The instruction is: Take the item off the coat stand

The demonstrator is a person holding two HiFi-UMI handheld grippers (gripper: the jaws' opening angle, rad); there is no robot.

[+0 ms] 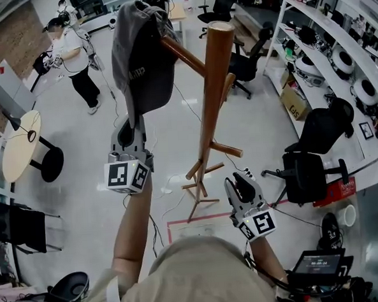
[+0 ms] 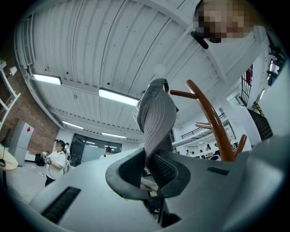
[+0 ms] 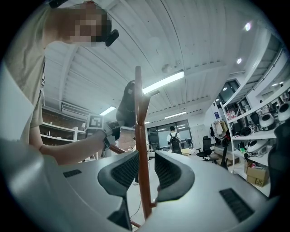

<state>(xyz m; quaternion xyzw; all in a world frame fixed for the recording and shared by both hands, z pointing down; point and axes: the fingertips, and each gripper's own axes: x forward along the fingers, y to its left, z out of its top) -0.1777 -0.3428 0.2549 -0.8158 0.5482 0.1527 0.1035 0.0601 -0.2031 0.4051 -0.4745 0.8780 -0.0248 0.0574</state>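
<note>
Item: grey cap (image 1: 142,60), hung on an upper peg of the wooden coat stand (image 1: 213,82), its brim clamped in our left gripper (image 1: 130,126). Our right gripper (image 1: 243,187) sits low beside the pole, jaws apart and gripping nothing. Surroundings we log: black office chairs (image 1: 311,165) and shelving (image 1: 343,55) to the right, a round table (image 1: 19,145) and a standing person (image 1: 75,58) to the left, and floor (image 1: 80,154) open between stand and table.

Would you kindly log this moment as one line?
left gripper: shut on cap | right gripper: open | cap: hanging on coat stand
</note>
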